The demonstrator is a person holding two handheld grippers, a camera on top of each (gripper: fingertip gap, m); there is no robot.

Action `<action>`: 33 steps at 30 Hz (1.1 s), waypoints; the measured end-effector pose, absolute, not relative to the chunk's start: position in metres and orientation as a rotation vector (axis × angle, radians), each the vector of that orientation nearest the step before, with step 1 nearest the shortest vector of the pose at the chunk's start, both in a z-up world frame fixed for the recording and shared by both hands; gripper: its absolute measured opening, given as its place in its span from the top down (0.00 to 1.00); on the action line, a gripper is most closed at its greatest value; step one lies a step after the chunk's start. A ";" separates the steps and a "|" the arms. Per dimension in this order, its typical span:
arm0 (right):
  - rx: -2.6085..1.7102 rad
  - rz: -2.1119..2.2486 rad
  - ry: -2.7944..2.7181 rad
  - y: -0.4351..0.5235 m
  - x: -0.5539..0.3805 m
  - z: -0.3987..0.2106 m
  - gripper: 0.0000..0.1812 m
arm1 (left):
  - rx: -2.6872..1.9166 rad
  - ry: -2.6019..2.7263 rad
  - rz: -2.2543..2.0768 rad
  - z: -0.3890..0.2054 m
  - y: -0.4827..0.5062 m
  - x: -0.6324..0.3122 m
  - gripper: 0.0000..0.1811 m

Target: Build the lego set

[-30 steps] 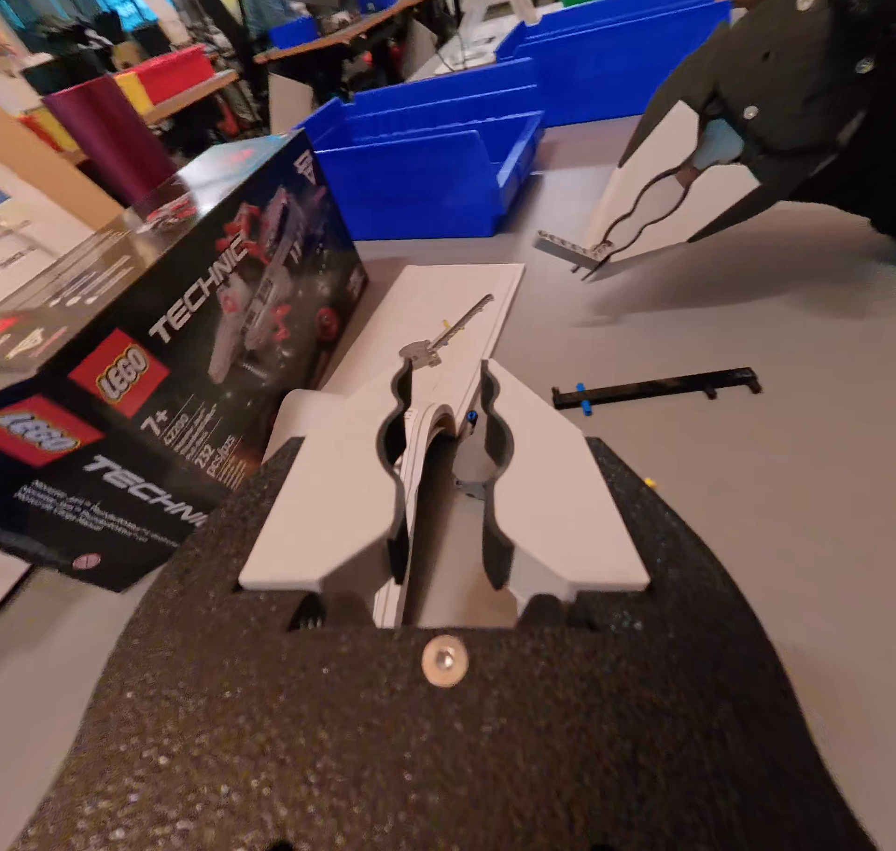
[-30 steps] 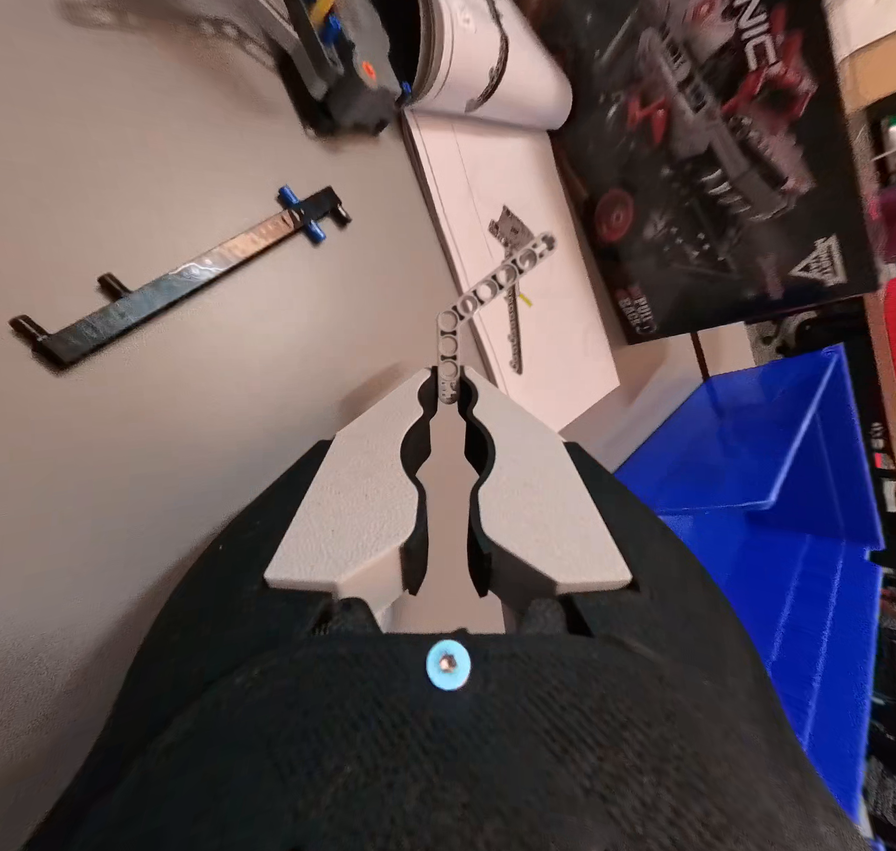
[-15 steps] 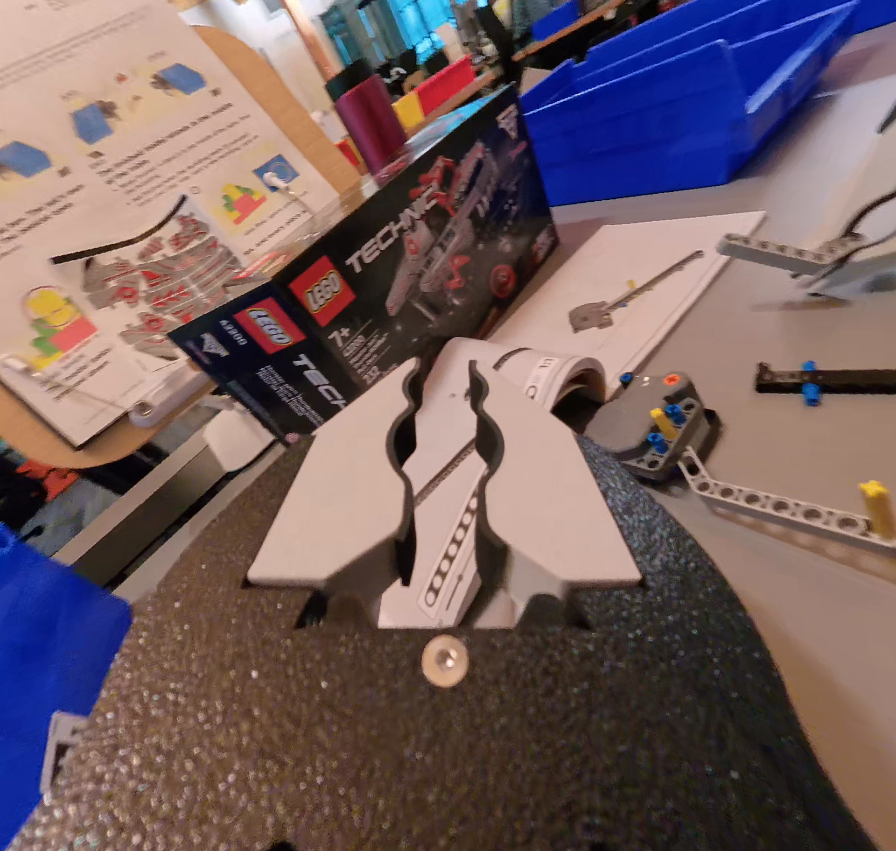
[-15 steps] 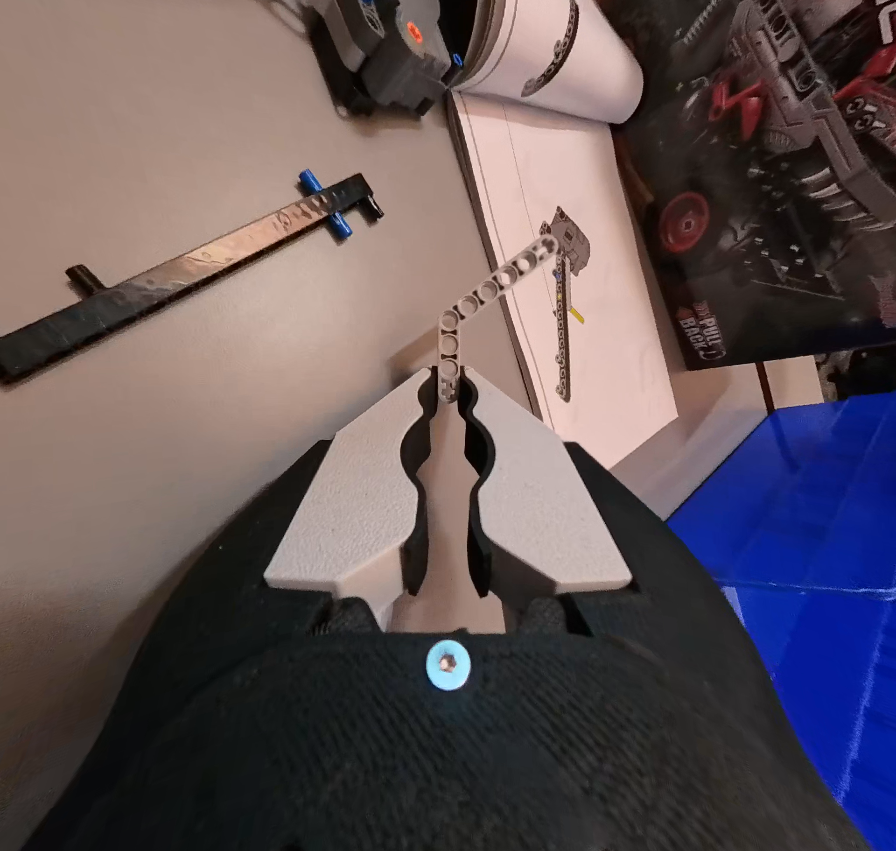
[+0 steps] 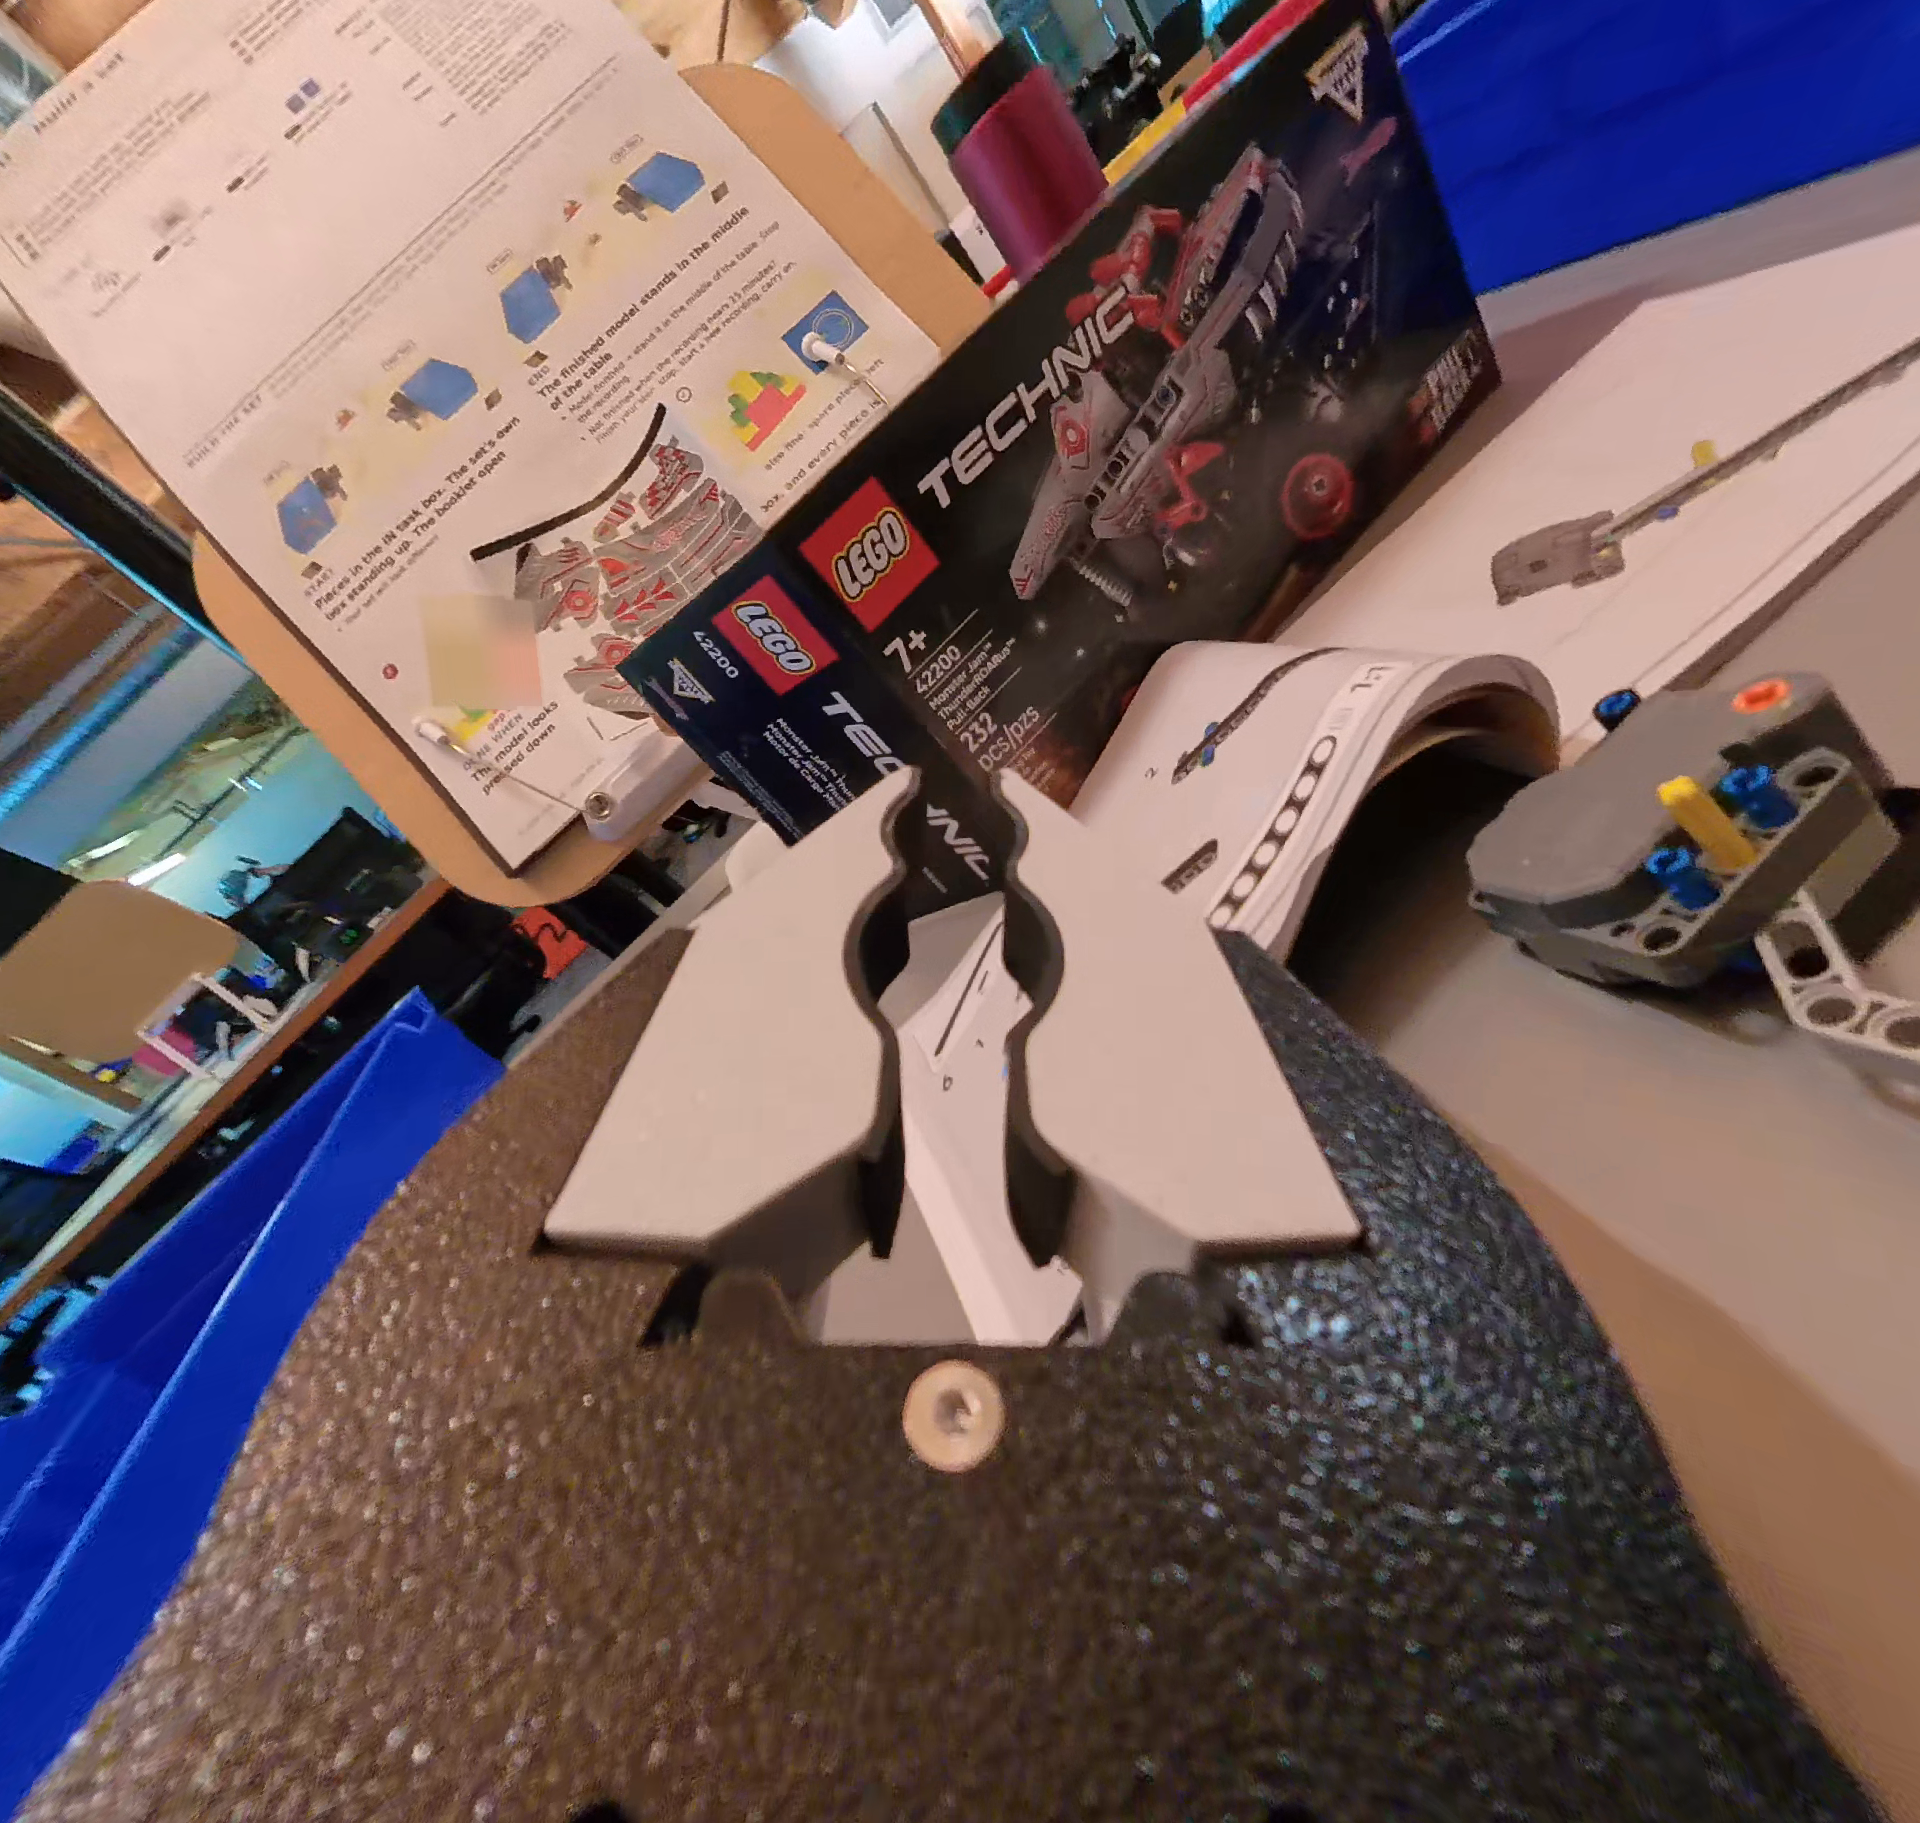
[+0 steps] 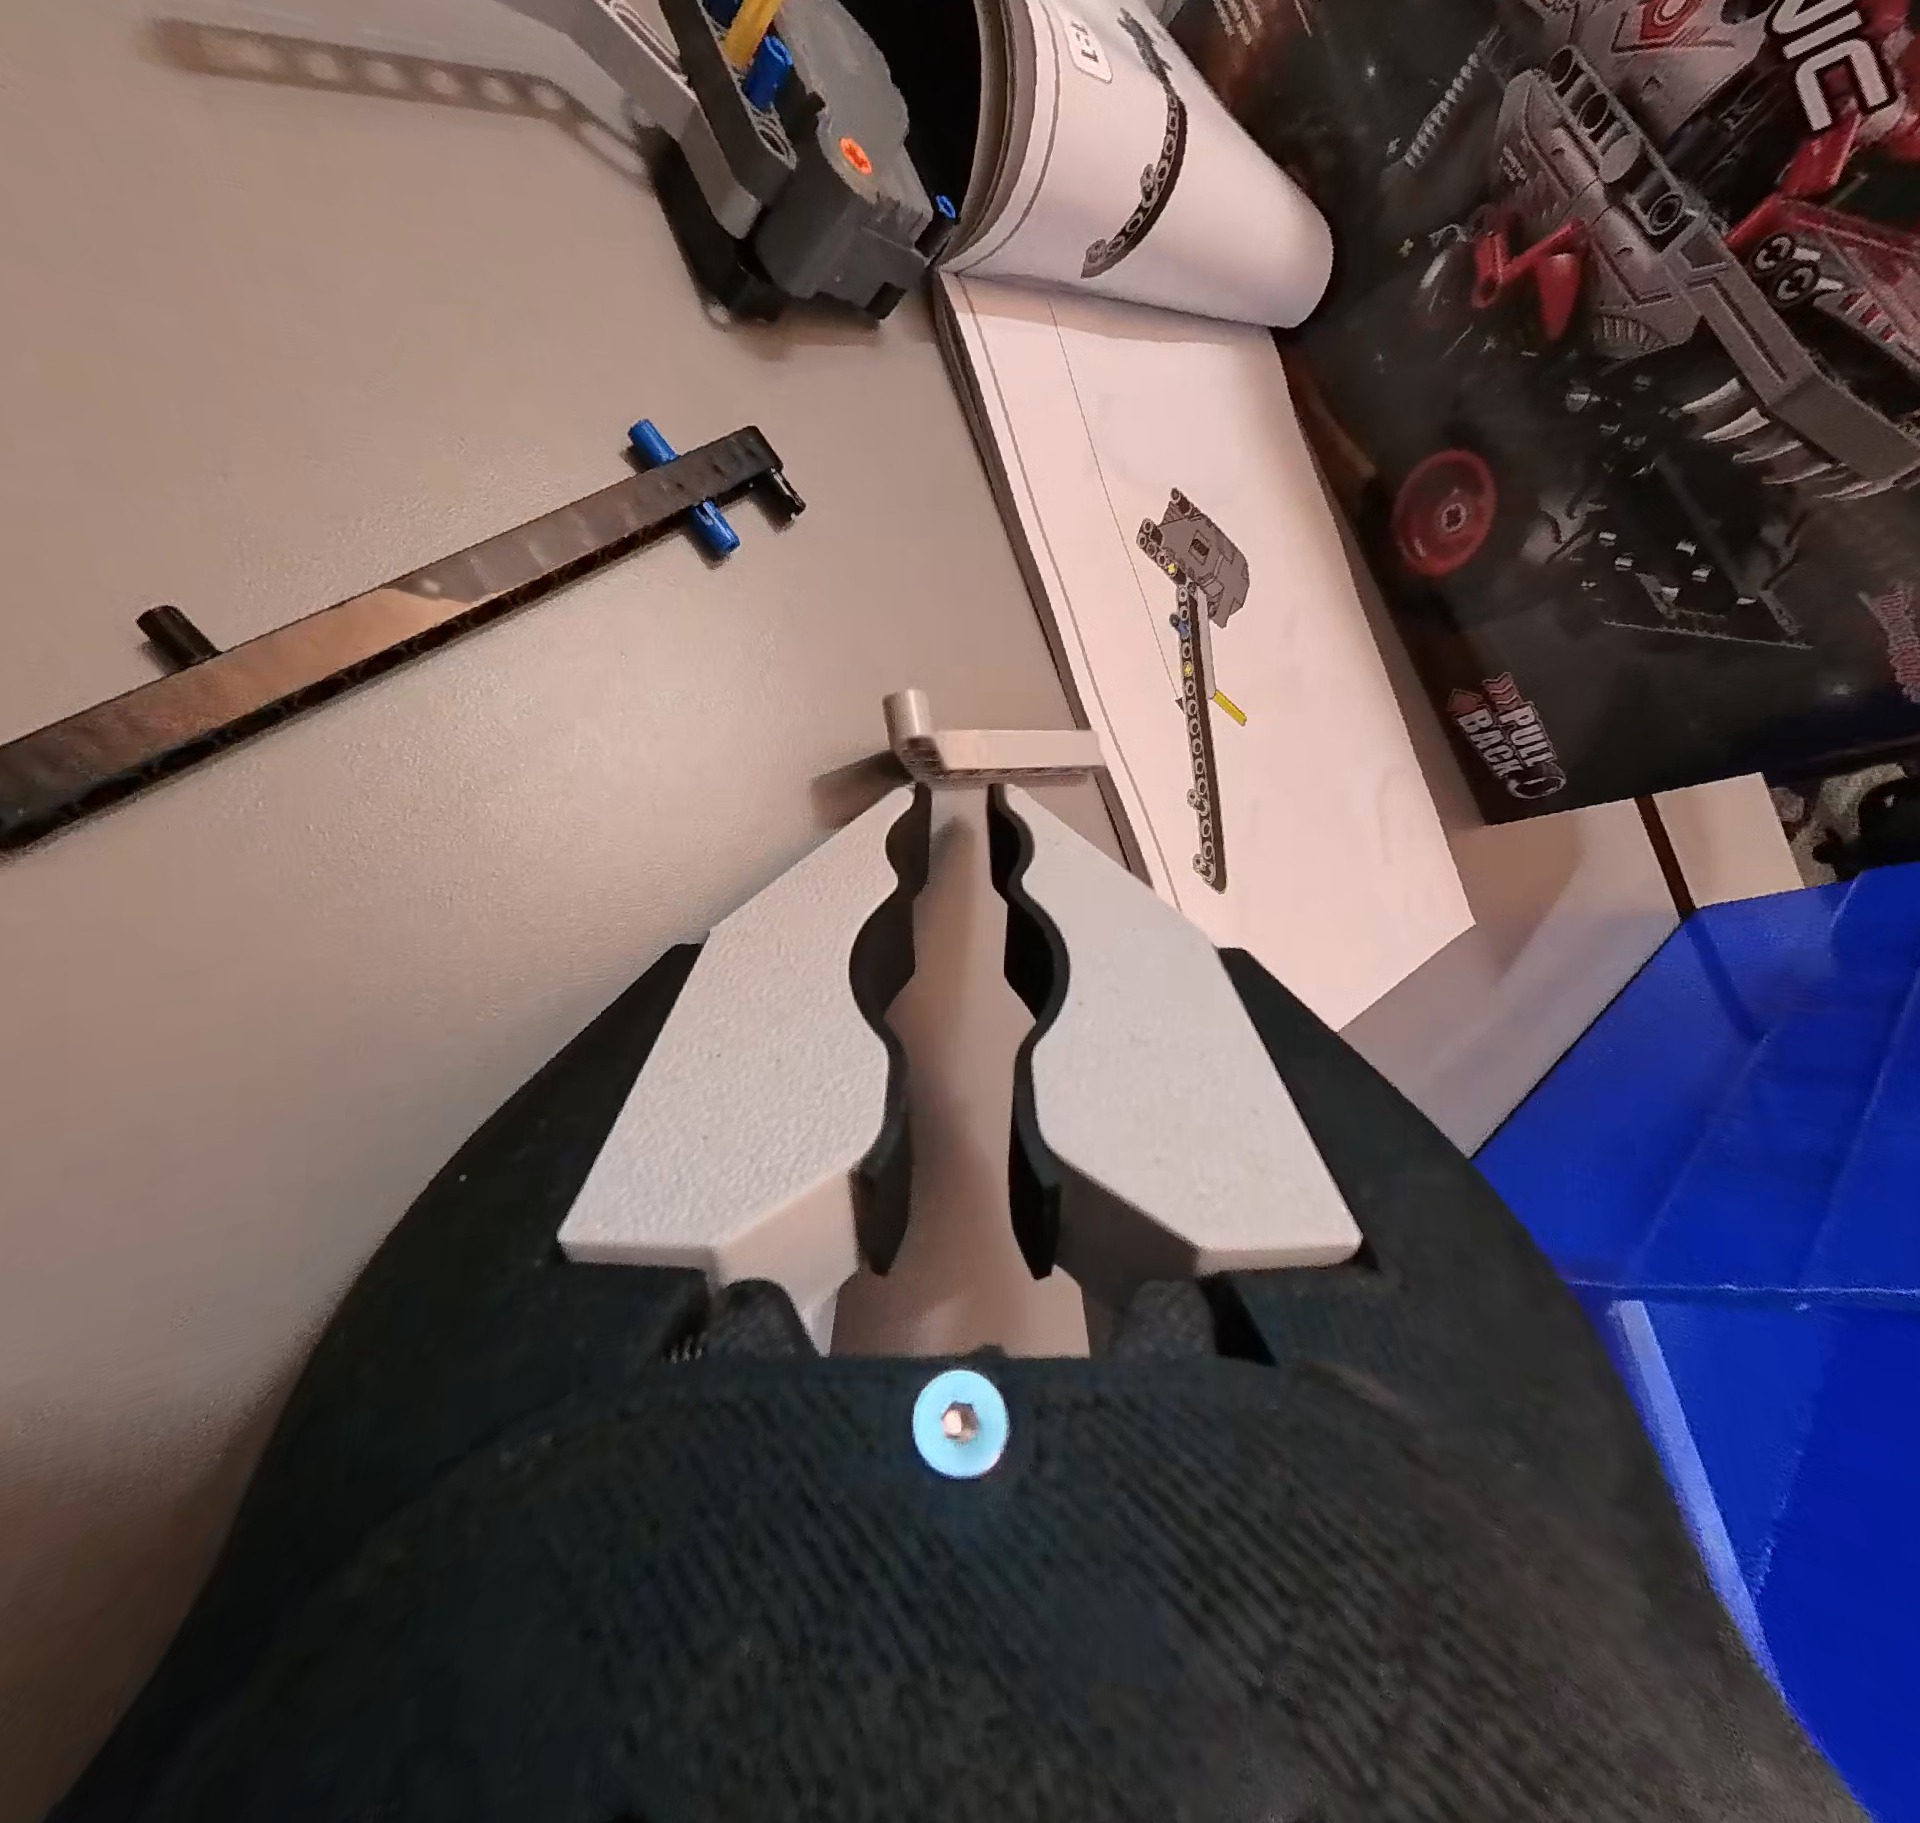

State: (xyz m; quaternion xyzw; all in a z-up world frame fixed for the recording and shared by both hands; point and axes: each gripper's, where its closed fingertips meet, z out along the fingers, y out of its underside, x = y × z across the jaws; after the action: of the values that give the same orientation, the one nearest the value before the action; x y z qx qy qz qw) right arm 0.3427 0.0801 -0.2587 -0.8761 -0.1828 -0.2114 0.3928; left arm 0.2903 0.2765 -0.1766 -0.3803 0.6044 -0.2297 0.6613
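My right gripper [image 6: 956, 794] is shut on a light grey angled beam [image 6: 992, 750]. It holds the beam edge-on above the table, beside the open instruction booklet [image 6: 1247, 693]. The dark grey pull-back motor assembly [image 6: 800, 142], with a yellow axle, blue pins and a long grey beam, lies ahead at the booklet's curled page. A long black beam [image 6: 416, 610] with a blue pin lies to the left. My left gripper [image 5: 958, 786] is empty, its jaws a narrow gap apart. It points at the set's box [image 5: 1091, 526]. The assembly [image 5: 1683, 869] lies to its right.
The dark set box [image 6: 1610, 319] stands along the booklet's far side. A blue bin [image 6: 1766, 1306] sits at the right gripper's right, another [image 5: 208, 1306] at the left gripper's left. A clipboard with a printed sheet [image 5: 468, 319] stands behind the box. The grippers' ends are close to 20 cm from one another.
My left gripper has swung left off the booklet and its jaws have narrowed. My right gripper has turned the angled beam from flat-on to edge-on and moved nearer the booklet.
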 end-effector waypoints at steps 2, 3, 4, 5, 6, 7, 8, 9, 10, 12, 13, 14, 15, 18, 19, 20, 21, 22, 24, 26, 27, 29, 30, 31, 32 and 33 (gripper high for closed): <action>-2.217 -0.540 -0.466 0.081 0.343 -0.257 0.95 | -0.833 1.389 -0.473 -0.180 0.275 0.292 0.96; -2.211 -0.541 -0.467 0.081 0.342 -0.256 0.94 | -0.821 1.400 -0.455 -0.181 0.274 0.293 0.96; -2.205 -0.538 -0.468 0.082 0.341 -0.256 0.94 | -0.810 1.414 -0.446 -0.183 0.272 0.294 0.96; -2.201 -0.532 -0.470 0.083 0.340 -0.256 0.94 | -0.801 1.426 -0.439 -0.185 0.271 0.295 0.96; -2.199 -0.529 -0.469 0.083 0.340 -0.256 0.93 | -0.794 1.432 -0.431 -0.186 0.270 0.296 0.96; -2.198 -0.530 -0.463 0.083 0.341 -0.256 0.92 | -0.787 1.437 -0.428 -0.186 0.269 0.297 0.96; -2.194 -0.535 -0.455 0.082 0.342 -0.255 0.92 | -0.781 1.441 -0.431 -0.186 0.268 0.297 0.96; -2.182 -0.539 -0.445 0.082 0.343 -0.253 0.91 | -0.779 1.443 -0.434 -0.186 0.268 0.298 0.97; -2.163 -0.539 -0.433 0.082 0.344 -0.250 0.91 | -0.780 1.442 -0.435 -0.185 0.268 0.297 0.97; -2.097 -0.517 -0.384 0.084 0.345 -0.239 0.90 | -0.775 1.440 -0.442 -0.182 0.269 0.295 0.97; -2.053 -0.500 -0.354 0.086 0.345 -0.233 0.90 | -0.773 1.452 -0.455 -0.181 0.267 0.294 0.98; -2.008 -0.485 -0.328 0.088 0.344 -0.227 0.91 | -0.777 1.471 -0.475 -0.181 0.266 0.294 0.98; -1.968 -0.479 -0.308 0.089 0.345 -0.221 0.91 | -0.787 1.483 -0.494 -0.180 0.266 0.293 0.98; -1.919 -0.543 -0.267 0.088 0.353 -0.210 0.91 | -0.847 1.526 -0.544 -0.177 0.270 0.288 0.96; -1.909 -0.558 -0.253 0.087 0.355 -0.208 0.91 | -0.887 1.504 -0.545 -0.171 0.278 0.285 0.96; -1.902 -0.567 -0.242 0.086 0.357 -0.207 0.91 | -0.931 1.490 -0.562 -0.166 0.284 0.279 0.96; -1.895 -0.578 -0.234 0.084 0.359 -0.205 0.92 | -0.991 1.480 -0.590 -0.163 0.291 0.273 0.96; -1.888 -0.597 -0.226 0.083 0.361 -0.203 0.92 | -1.070 1.471 -0.614 -0.162 0.299 0.264 0.96; -1.878 -0.636 -0.200 0.079 0.368 -0.201 0.92 | -1.219 1.529 -0.659 -0.172 0.306 0.245 0.95; -1.882 -0.643 -0.167 0.076 0.373 -0.200 0.93 | -1.337 1.684 -0.647 -0.196 0.305 0.223 0.94; -1.879 -0.647 -0.151 0.075 0.375 -0.200 0.93 | -1.405 1.768 -0.608 -0.211 0.305 0.210 0.90; -1.869 -0.643 -0.124 0.074 0.378 -0.197 0.93 | -1.514 1.867 -0.526 -0.233 0.307 0.189 0.84; -1.868 -0.634 -0.115 0.074 0.378 -0.197 0.93 | -1.534 1.870 -0.504 -0.237 0.309 0.185 0.82; -1.877 -0.613 -0.123 0.074 0.377 -0.199 0.93 | -1.533 1.867 -0.512 -0.239 0.309 0.183 0.81; -1.897 -0.579 -0.148 0.075 0.373 -0.204 0.92 | -1.539 1.871 -0.538 -0.242 0.307 0.183 0.80; -1.917 -0.559 -0.178 0.074 0.369 -0.209 0.92 | -1.567 1.874 -0.563 -0.245 0.306 0.182 0.79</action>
State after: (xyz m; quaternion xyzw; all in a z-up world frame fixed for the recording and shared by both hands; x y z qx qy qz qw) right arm 0.3691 0.0742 -0.2087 -0.8058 -0.0748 -0.2349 0.5384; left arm 0.1817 0.3062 -0.2447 -0.5940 0.7101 -0.2133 0.3121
